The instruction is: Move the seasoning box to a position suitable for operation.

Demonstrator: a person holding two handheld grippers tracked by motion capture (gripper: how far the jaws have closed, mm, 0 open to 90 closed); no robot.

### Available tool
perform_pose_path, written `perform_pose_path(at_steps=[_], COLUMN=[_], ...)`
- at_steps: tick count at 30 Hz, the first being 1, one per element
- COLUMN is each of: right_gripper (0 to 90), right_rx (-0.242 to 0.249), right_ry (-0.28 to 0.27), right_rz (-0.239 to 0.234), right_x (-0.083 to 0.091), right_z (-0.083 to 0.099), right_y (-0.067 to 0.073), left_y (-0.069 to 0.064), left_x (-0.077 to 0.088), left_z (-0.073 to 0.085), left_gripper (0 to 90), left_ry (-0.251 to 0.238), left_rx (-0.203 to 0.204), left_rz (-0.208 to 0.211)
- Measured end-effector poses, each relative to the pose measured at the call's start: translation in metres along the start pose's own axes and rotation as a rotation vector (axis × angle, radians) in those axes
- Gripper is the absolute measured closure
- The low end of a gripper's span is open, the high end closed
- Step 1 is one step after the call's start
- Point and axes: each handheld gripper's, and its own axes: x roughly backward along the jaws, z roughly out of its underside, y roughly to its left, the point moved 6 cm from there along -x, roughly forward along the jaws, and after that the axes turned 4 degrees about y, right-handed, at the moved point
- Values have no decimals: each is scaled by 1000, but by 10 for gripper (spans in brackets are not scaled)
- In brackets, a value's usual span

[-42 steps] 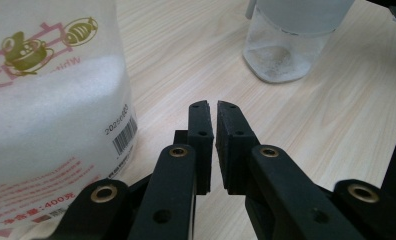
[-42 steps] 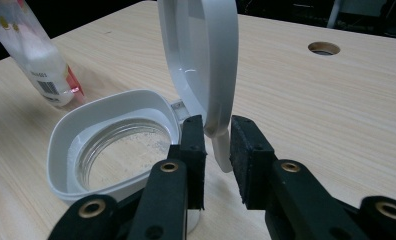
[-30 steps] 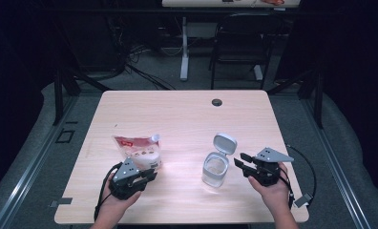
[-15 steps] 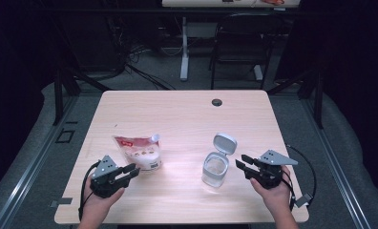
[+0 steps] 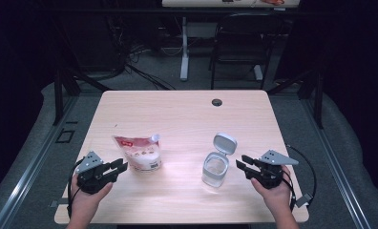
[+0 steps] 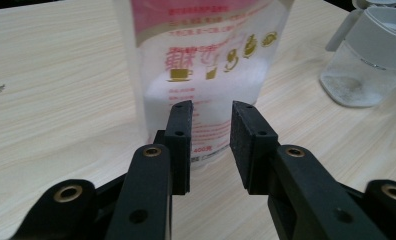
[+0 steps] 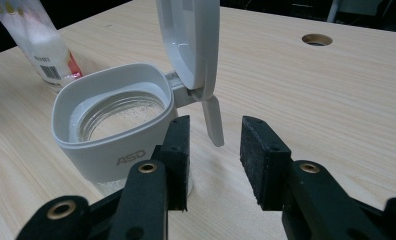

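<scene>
A clear stand-up pouch [image 5: 139, 151] with pink print and white powder stands on the wooden table [image 5: 177, 114], front left. My left gripper [image 5: 120, 168] sits just to its left, apart from it. In the left gripper view the pouch [image 6: 206, 55] rises just past the tips of my left gripper [image 6: 211, 112], whose jaws have just been opening with nothing between them. A clear jar [image 5: 215, 171] with its white flip lid [image 5: 224, 142] raised stands front right. My right gripper [image 5: 240, 163] is open beside it. The jar [image 7: 111, 130] is just left of that gripper [image 7: 216, 127].
A round cable hole [image 5: 217, 102] sits near the table's far edge. Behind the table are a dark chair [image 5: 239, 43] and a white desk leg [image 5: 184, 47]. The right gripper's cable [image 5: 306, 186] loops off the table's right edge.
My left gripper has drawn back to the left, away from the pouch, and its jaws stand wider. The pouch stays upright. The right gripper and the jar have not moved.
</scene>
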Motion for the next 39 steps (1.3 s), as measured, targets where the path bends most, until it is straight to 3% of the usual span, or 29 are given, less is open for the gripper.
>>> perform_pose_path(at_steps=[7, 17, 30, 32, 39], right_gripper=[651, 650, 648, 647, 647], right_rx=[0, 0, -3, -3, -5], right_ry=[-5, 2, -1, 0, -3], right_rz=[-1, 2, 4, 4, 10], right_x=[-1, -3, -2, -2, -1], right_z=[0, 1, 1, 1, 1], right_y=[1, 0, -1, -1, -1], left_y=[10, 17, 25, 25, 25], left_x=[3, 6, 2, 1, 0], left_z=[-2, -24, -34, -35, -36], left_gripper=[657, 641, 637, 672, 720], left_ry=[-14, -47, -38, -38, -43], left_rx=[16, -5, -5, -1, -9], left_rz=[-19, -32, -15, 10, 20])
